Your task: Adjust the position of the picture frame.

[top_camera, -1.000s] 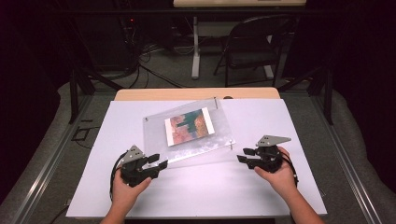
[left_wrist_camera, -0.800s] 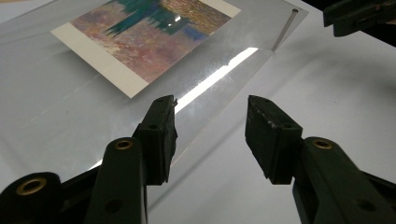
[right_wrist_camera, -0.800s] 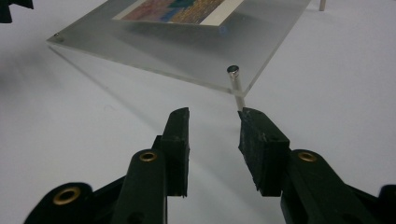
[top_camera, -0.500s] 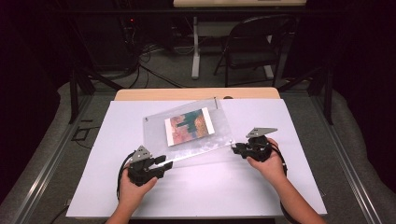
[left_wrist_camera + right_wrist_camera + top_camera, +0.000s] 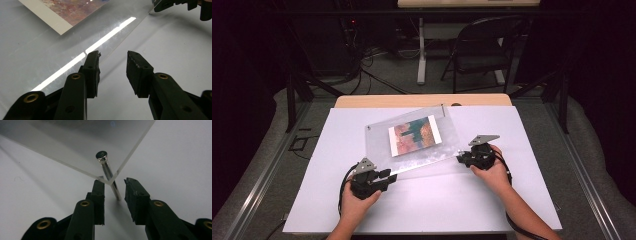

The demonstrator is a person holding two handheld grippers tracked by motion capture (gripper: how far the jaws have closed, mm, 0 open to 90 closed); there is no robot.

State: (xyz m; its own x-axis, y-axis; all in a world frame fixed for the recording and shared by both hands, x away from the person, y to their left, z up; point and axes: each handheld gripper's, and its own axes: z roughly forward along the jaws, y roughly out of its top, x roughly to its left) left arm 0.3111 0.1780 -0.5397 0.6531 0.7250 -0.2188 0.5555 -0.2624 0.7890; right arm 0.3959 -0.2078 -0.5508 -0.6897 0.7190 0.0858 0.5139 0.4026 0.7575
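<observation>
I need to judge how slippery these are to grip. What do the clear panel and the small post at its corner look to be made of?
Clear panel: probably acrylic, glossy; see-through, with fine scratches and a bright glare streak in the left gripper view.
Post: looks like polished metal, silvery with a round head; it mirrors the light.

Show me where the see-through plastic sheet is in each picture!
High view: clear sheet in the table's middle, tilted.
Left gripper view: clear sheet upper left, ahead of the jaws.
Right gripper view: its corner on top, above the jaws.
Shared landmark: white table.
</observation>
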